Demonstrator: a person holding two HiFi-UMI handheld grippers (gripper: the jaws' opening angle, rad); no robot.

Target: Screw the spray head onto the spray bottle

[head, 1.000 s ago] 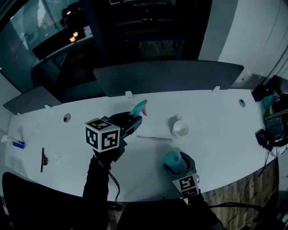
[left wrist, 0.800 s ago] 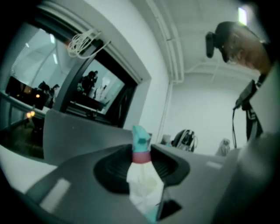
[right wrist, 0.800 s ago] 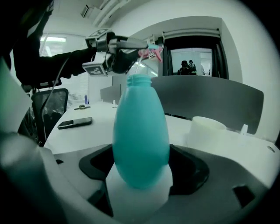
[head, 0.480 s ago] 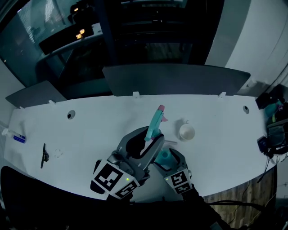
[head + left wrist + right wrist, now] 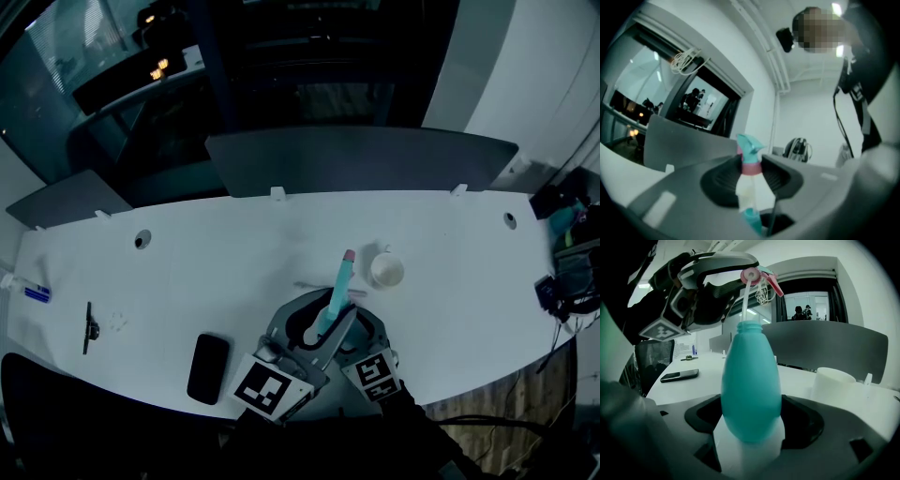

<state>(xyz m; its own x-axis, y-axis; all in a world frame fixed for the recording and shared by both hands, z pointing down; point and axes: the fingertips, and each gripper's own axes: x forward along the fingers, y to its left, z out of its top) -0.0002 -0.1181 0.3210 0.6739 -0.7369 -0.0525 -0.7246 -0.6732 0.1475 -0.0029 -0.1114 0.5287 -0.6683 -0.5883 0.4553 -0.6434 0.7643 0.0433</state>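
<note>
My right gripper (image 5: pixel 751 427) is shut on the teal spray bottle (image 5: pixel 751 380), which stands upright between its jaws with its mouth uncovered. Directly above it, my left gripper (image 5: pixel 717 282) is shut on the spray head (image 5: pixel 757 273), a teal piece with a pink collar and trigger. The white dip tube (image 5: pixel 745 301) hangs from the head down to the bottle's mouth. In the head view the left gripper (image 5: pixel 328 323) overlaps the right gripper (image 5: pixel 364 330) near the table's front edge. The spray head (image 5: pixel 339 281) points away from me and the bottle is hidden. In the left gripper view the spray head (image 5: pixel 750 157) sits between the jaws of the left gripper (image 5: pixel 751 173).
A white cup (image 5: pixel 385 270) stands just beyond the grippers, to the right. A black phone (image 5: pixel 208 367) lies at the front left. A black tool (image 5: pixel 90 328) and a small blue item (image 5: pixel 37 294) lie at the far left. A grey divider panel (image 5: pixel 366 159) lines the table's far edge.
My left gripper has carried the spray head rightward and toward me until it sits over the right gripper and bottle. The phone has come into view. The right gripper shifted a little, then held still.
</note>
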